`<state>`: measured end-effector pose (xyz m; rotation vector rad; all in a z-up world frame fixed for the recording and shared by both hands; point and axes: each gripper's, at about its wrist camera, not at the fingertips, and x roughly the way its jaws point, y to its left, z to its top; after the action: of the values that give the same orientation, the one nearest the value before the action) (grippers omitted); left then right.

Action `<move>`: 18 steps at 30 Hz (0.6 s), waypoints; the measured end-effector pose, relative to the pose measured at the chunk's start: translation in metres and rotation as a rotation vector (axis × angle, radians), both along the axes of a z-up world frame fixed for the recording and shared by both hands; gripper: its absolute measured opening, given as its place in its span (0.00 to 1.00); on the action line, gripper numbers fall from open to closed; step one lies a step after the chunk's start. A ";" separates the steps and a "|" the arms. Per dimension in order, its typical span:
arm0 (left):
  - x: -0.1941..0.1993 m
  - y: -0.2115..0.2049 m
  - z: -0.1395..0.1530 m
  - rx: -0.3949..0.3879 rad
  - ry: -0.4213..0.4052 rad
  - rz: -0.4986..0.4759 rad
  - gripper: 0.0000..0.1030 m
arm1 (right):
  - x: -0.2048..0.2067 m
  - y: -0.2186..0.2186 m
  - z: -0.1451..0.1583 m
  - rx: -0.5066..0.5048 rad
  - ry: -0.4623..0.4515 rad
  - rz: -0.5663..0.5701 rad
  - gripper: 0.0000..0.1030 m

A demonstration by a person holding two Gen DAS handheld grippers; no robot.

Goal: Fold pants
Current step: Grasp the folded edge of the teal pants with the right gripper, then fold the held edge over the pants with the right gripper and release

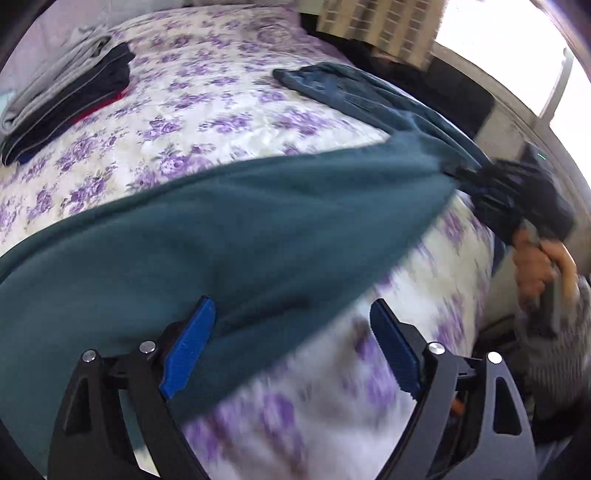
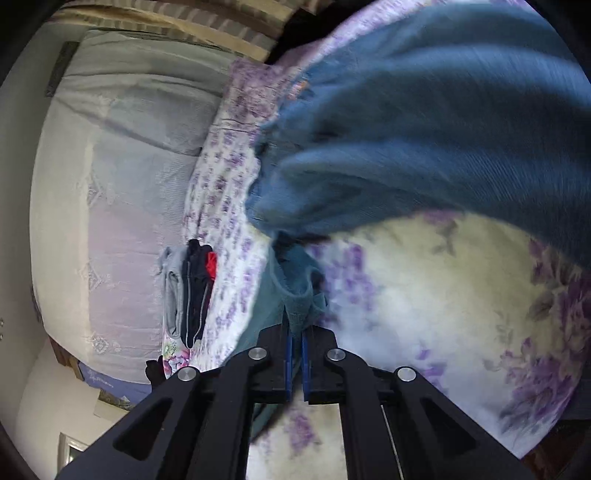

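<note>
Teal pants (image 1: 229,229) lie stretched across a bed with a purple-flowered cover (image 1: 207,110). My left gripper (image 1: 291,306) hangs open just above the pants' near edge. Its left blue pad (image 1: 192,343) is over the cloth and its right pad (image 1: 391,350) over bare bedspread, neither pressing. At the right, a hand (image 1: 535,266) holds my right gripper (image 1: 458,175), which is shut on a bunched end of the pants. In the right wrist view, that gripper (image 2: 295,334) pinches a fold of teal cloth (image 2: 299,295), and the rest of the pants (image 2: 424,129) is bunched beyond it.
A stack of folded clothes (image 1: 62,103), grey, dark and red, lies at the bed's far left corner and also shows as the stack (image 2: 188,291) in the right wrist view. A pale covered couch (image 2: 122,184) stands beyond the bed. A window and radiator (image 1: 376,22) are at the back right.
</note>
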<state>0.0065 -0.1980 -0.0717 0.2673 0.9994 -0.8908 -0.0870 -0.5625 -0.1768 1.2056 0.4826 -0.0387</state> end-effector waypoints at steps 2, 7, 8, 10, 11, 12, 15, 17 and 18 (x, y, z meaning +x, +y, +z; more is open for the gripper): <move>-0.010 0.027 0.008 -0.074 0.042 -0.021 0.81 | -0.002 0.002 0.001 -0.015 -0.005 -0.002 0.03; 0.003 0.113 0.017 -0.181 0.086 0.195 0.81 | 0.008 0.031 0.050 -0.290 -0.015 0.025 0.03; 0.009 0.140 0.019 -0.207 0.089 0.271 0.81 | 0.011 0.037 0.059 -0.330 -0.020 0.038 0.03; 0.015 0.189 0.023 -0.261 0.098 0.398 0.81 | 0.025 0.062 0.086 -0.443 -0.032 0.092 0.03; 0.016 0.215 0.026 -0.288 0.100 0.465 0.81 | 0.034 0.079 0.100 -0.508 -0.032 0.121 0.03; 0.018 0.241 0.028 -0.311 0.097 0.533 0.81 | 0.042 0.092 0.110 -0.556 -0.039 0.147 0.03; 0.012 0.310 0.034 -0.347 0.055 0.714 0.82 | 0.069 0.156 0.138 -0.728 -0.068 0.277 0.03; 0.006 0.349 0.036 -0.344 0.028 0.819 0.82 | 0.087 0.199 0.147 -0.794 -0.092 0.371 0.03; 0.001 0.366 0.036 -0.328 0.010 0.871 0.82 | 0.099 0.230 0.149 -0.835 -0.105 0.432 0.04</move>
<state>0.0078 0.1676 -0.0352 -0.4330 0.8389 -0.2410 0.0121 -0.3325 -0.0275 0.2721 0.5477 0.1782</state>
